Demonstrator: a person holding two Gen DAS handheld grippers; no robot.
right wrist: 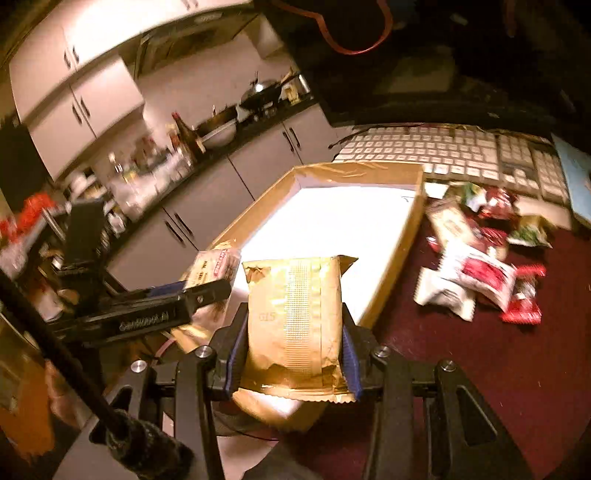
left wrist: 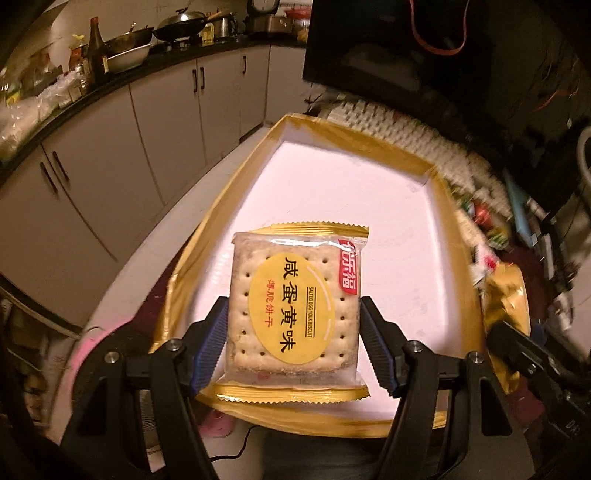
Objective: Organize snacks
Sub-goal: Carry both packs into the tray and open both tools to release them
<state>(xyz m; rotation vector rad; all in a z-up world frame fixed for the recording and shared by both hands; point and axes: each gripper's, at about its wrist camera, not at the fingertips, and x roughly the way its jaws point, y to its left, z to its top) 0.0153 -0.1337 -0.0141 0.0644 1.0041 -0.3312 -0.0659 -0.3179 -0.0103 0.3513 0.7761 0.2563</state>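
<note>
Nearest, two grippers each clamp one packet. One left gripper [left wrist: 293, 332] pinches a single clear-wrapped salted egg yolk biscuit pack [left wrist: 295, 306] between its blue pads, label up, over the near end of the tray. One right gripper [right wrist: 293, 345] squeezes a single gold foil packet [right wrist: 295, 325], seam side up, above the tray's near right corner; in the right wrist view the left gripper and its biscuit pack show just to the left.

Beneath both lies one shallow gold-rimmed tray [left wrist: 221, 206] with a white floor. Right of the tray, on a dark red cloth [right wrist: 480, 369], sits one loose heap of snack packets [right wrist: 484, 266], red, white and green; blur keeps me from counting them. Beyond the tray lies one white keyboard [right wrist: 454, 151] under one dark monitor [left wrist: 406, 48].

Farther off, a black kitchen counter [left wrist: 122, 77] runs above pale cabinets [left wrist: 162, 125], crowded with one dark bottle [left wrist: 96, 48], pans and a wok [left wrist: 181, 27].
</note>
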